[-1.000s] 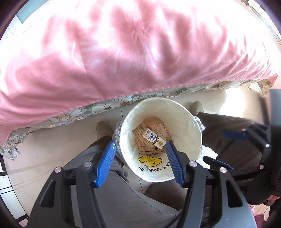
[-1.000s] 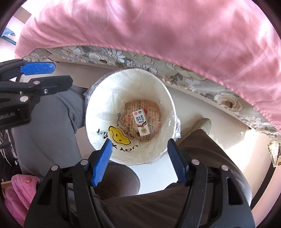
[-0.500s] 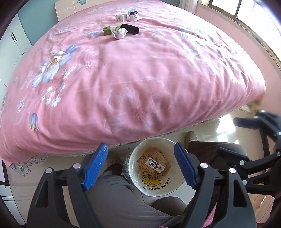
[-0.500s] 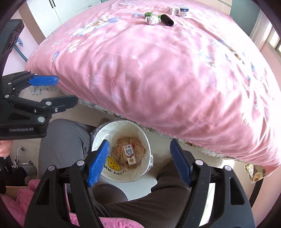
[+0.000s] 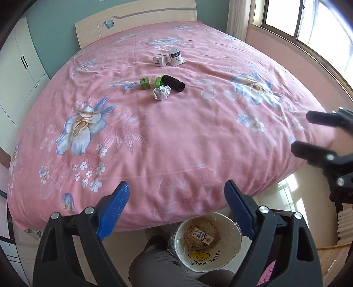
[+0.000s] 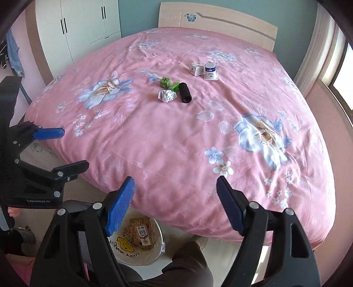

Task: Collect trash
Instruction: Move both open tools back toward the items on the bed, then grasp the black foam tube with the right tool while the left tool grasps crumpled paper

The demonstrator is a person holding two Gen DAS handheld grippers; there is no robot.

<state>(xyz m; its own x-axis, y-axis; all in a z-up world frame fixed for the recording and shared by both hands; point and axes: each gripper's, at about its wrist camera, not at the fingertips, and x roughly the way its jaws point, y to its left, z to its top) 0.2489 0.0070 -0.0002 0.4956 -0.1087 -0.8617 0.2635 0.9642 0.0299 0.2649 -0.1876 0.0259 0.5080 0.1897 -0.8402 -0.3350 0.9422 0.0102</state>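
Observation:
A white bin (image 5: 198, 258) (image 6: 125, 245) with a yellow face stands on the floor at the bed's foot and holds a milk carton (image 5: 201, 235) (image 6: 143, 235) on a snack wrapper. Far up the bed lie a crumpled foil ball (image 5: 162, 92) (image 6: 167, 96), a black roll (image 5: 173, 84) (image 6: 184, 92), two green boxes (image 5: 144, 83) (image 6: 165, 82), a white box (image 5: 160, 60) (image 6: 197, 68) and a white pot (image 5: 175, 57) (image 6: 210, 71). My left gripper (image 5: 176, 187) (image 6: 76, 147) and right gripper (image 6: 175, 181) (image 5: 302, 132) hang over the bed's near edge, jaws opening, nothing between them.
A pink floral quilt (image 5: 176, 136) covers the whole bed, with a headboard (image 6: 218, 19) behind. A white wardrobe (image 6: 83, 24) stands at the left and a window (image 5: 308, 22) at the right. The person's grey trouser legs (image 5: 158, 265) flank the bin.
Both grippers have risen from just above the bin and tilted up, so the bed's top and its items have come into view. Both pairs of jaws stand wider.

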